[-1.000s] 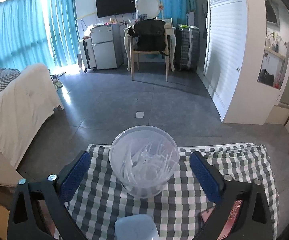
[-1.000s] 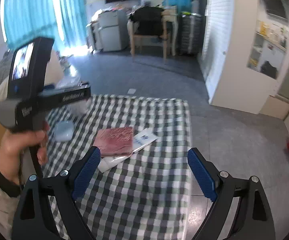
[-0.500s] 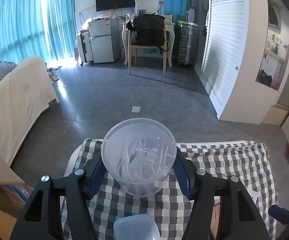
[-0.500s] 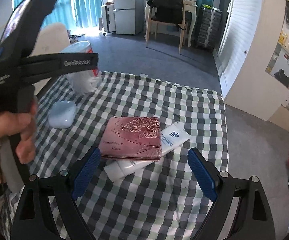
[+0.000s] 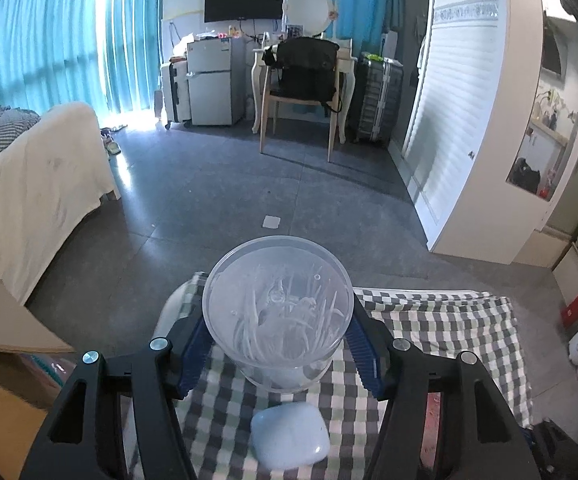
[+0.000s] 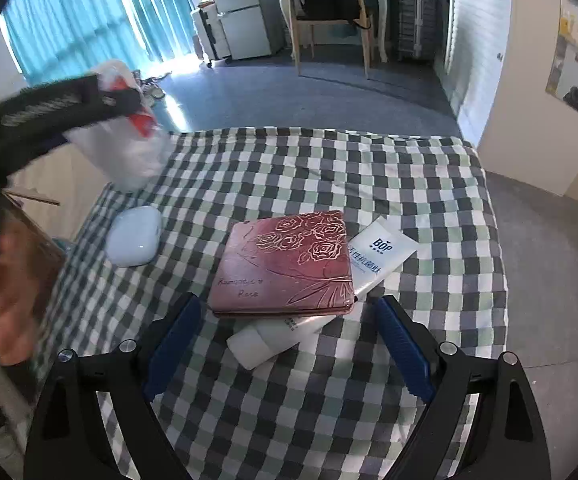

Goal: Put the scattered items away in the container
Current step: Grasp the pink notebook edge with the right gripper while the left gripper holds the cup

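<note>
Now, your left gripper [image 5: 279,344]: its fingers [image 5: 363,346] have just been closing, and the blue pads press on both sides of the clear round tub [image 5: 277,314]; you hold it.
Tub, position: it sits between your two left fingers, upright, its lid facing the camera, with thin pale sticks inside. Its bottom looks a little above the checked cloth [image 5: 441,332].
Tub, from the other side: in the right view it is blurred, with a red label, at the far left corner of the table [image 6: 329,168], under the black body of your left gripper.
Your right gripper [image 6: 289,344]: its fingers stand wide apart and hold nothing.
Between the right fingers: the near edge of the pink case [image 6: 285,264] with a rose pattern, and the cap end of the white tube [image 6: 329,292].
Tube, direction: its long axis runs diagonally, cap near you, flat end far and to the right; the pink case lies flat on its middle.
Pale blue case [image 6: 133,236]: it lies left of the pink case, apart from it, just below the tub in the left view.
Your left hand [image 6: 5,292]: blurred at the left edge.
</note>
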